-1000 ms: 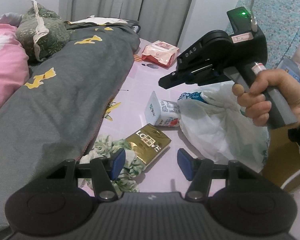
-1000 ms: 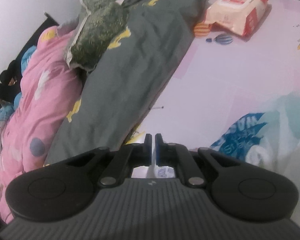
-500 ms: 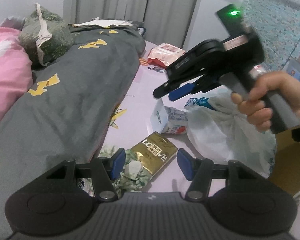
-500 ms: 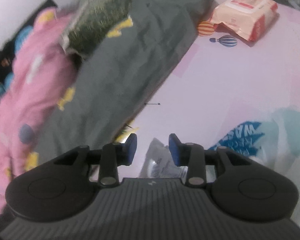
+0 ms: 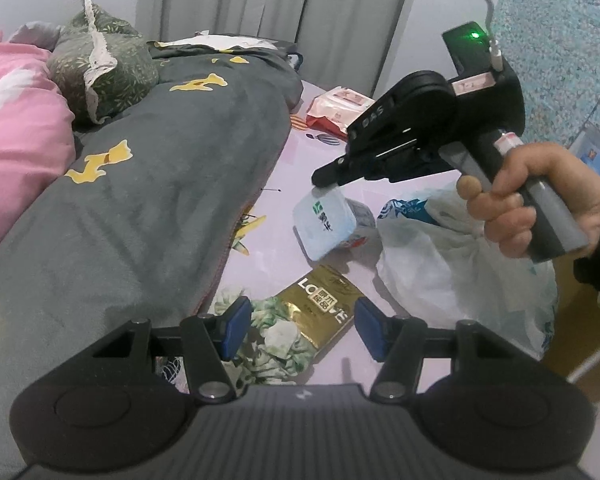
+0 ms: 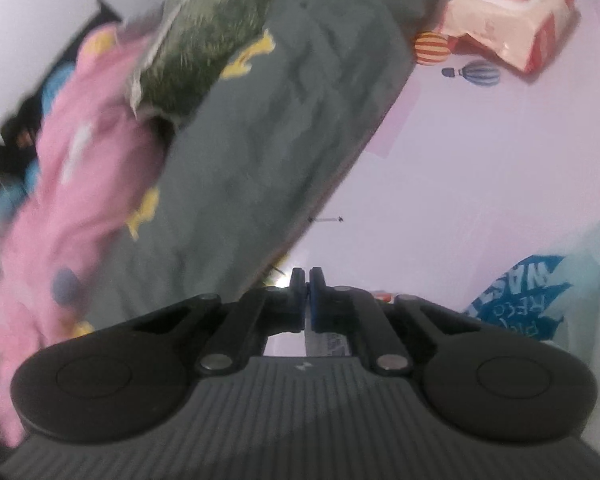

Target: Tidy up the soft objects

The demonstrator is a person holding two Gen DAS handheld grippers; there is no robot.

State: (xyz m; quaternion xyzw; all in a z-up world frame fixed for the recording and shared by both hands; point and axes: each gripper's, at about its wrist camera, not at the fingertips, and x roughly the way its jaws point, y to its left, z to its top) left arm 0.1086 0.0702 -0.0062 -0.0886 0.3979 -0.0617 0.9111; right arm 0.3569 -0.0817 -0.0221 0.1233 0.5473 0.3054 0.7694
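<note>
We see bare pink sheet (image 5: 288,168) between the grey blanket (image 5: 160,184) and white bag (image 5: 452,264); nearer us, carton (image 5: 324,224), gold packet (image 5: 324,300) and scrunched cloth (image 5: 276,336) crowd that lane.

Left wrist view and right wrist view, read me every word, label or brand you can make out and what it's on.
"LOEVE": gold packet.
"DAS": side of the right tool.
"WAS", upside down: blue print on the white plastic bag; smaller lines below it unreadable.
Blue-lidded white tub: Chinese lid characters too small.
Pink wipes pack: print blurred.
</note>
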